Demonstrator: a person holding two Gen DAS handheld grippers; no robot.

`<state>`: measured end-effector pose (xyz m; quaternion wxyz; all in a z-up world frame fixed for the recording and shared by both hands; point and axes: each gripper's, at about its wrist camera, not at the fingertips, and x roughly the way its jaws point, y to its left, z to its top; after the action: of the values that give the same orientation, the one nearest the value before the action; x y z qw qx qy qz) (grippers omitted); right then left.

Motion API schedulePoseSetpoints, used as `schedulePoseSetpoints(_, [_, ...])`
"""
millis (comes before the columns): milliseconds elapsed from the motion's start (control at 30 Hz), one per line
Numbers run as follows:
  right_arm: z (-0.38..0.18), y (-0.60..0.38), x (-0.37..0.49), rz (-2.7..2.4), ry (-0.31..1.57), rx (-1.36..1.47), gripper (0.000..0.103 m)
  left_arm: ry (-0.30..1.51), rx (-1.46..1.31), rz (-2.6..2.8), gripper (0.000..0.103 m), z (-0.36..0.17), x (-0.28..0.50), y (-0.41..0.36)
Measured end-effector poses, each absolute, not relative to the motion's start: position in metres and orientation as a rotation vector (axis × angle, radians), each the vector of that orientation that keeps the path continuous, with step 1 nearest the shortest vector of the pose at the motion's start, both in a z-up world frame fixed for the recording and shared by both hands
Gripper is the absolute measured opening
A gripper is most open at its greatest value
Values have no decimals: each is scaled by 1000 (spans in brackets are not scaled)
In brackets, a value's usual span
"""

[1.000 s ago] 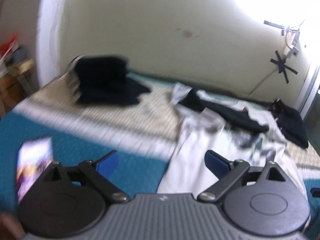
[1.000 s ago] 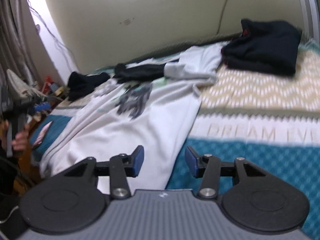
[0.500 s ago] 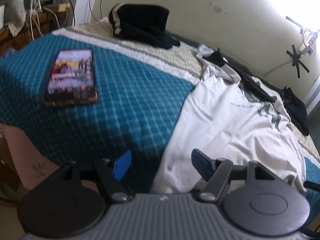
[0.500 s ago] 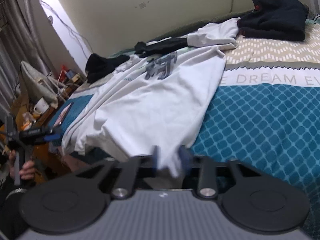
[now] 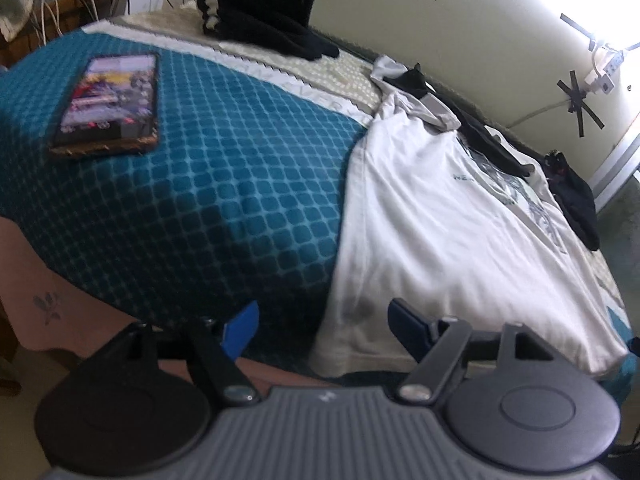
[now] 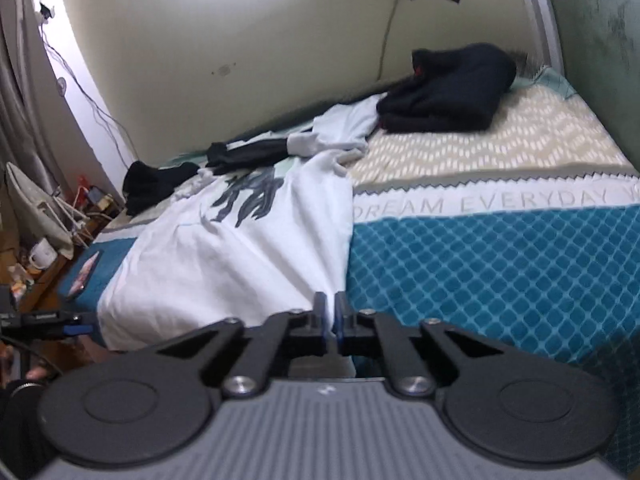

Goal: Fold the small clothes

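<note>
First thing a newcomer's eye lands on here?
The white T-shirt spread down the bed, its hem corner pinched in the shut right gripper. The left gripper hangs open at the other hem corner. A lit phone lies on the teal blanket.

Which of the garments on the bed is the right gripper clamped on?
The white printed T-shirt: the right gripper pinches its near hem corner. The folded black piles lie untouched by the wall.
</note>
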<state>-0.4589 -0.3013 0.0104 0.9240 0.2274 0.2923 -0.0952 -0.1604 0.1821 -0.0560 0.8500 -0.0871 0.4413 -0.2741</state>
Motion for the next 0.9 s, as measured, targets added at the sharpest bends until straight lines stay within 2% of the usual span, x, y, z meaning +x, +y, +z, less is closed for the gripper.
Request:
schedulePoseSetpoints(33, [11, -303, -460, -209, 590, 453, 61, 939, -186, -585, 74, -57, -160, 181])
schedulePoseSetpoints(67, [12, -304, -461, -220, 577, 442, 63, 946, -186, -592, 76, -59, -160, 179])
schedulePoseSetpoints(200, [11, -307, -461, -202, 578, 435, 62, 968, -177, -598, 79, -69, -157, 171])
schedulePoseSetpoints(467, [-15, -301, -460, -89, 783, 407, 62, 1004, -156, -648, 79, -85, -150, 157])
schedulePoseSetpoints(533, [-19, -304, -459, -99, 805, 407, 63, 1008, -168, -661, 76, -85, -145, 158])
schedulePoseSetpoints(567, [-20, -307, -458, -98, 805, 420, 63, 1008, -173, -677, 68, -85, -144, 158])
schedulePoseSetpoints(600, [-21, -311, -457, -90, 801, 446, 66, 1012, -177, -699, 48, -85, -143, 159])
schedulePoseSetpoints(633, [-22, -314, -455, -79, 799, 476, 69, 1023, -175, -722, 35, -85, -143, 157])
schedulePoseSetpoints(667, [-24, -315, -452, -67, 805, 511, 70, 1038, -152, -732, 9, -86, -145, 153])
schedulePoseSetpoints(700, [-26, -316, -450, -52, 812, 542, 73, 1046, -128, -739, 8, -87, -146, 149])
schedulePoseSetpoints(733, [-29, -315, -449, -44, 812, 560, 69, 1037, -105, -740, 8, -85, -150, 147])
schedulePoseSetpoints(767, [-32, -314, -447, -26, 814, 573, 60, 1031, -85, -751, 8, -82, -154, 147])
schedulePoseSetpoints(800, [-33, -312, -445, 1, 815, 577, 29, 1029, -82, -769, 7, -78, -158, 148])
schedulePoseSetpoints(833, [-33, -309, -443, 37, 819, 579, 4, 1023, -97, -792, 7, -73, -161, 151])
schedulePoseSetpoints(900, [-27, -300, -440, 110, 797, 545, 3, 1002, -172, -837, 7, -58, -163, 163])
